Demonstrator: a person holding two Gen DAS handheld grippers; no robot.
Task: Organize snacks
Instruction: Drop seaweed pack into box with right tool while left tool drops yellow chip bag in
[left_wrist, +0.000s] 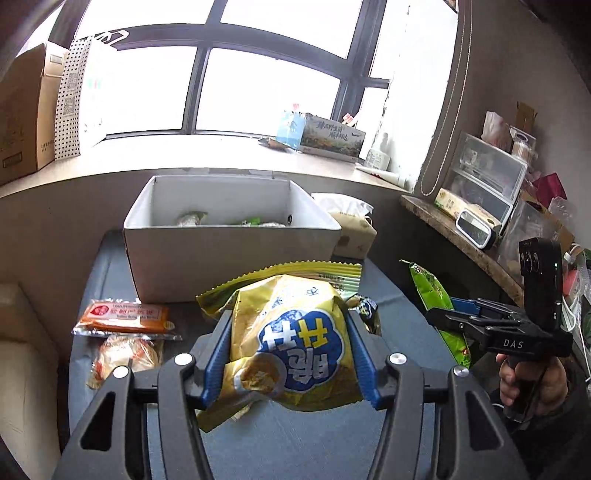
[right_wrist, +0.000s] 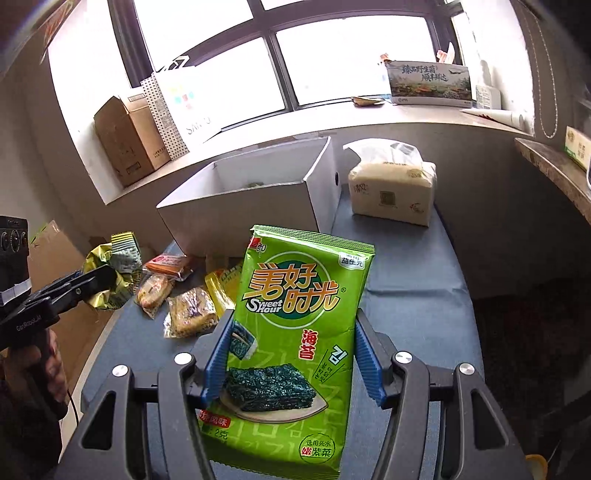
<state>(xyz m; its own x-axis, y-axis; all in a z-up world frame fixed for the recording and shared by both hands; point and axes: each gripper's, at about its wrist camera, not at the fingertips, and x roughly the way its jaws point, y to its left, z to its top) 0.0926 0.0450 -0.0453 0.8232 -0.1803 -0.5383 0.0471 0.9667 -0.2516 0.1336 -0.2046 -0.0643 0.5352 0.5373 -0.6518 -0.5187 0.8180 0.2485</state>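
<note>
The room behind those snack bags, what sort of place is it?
Probably a lived-in home room, used partly for storage: a wide window sill piled with cardboard boxes, a pack of tissues on the table, and a cluttered side shelf with plastic drawers.

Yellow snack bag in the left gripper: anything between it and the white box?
Nothing visible. The left gripper holds the yellow snack bag off the table, and the open-topped white box sits straight ahead. The loose packets lie low and to the left, off that path.
</note>
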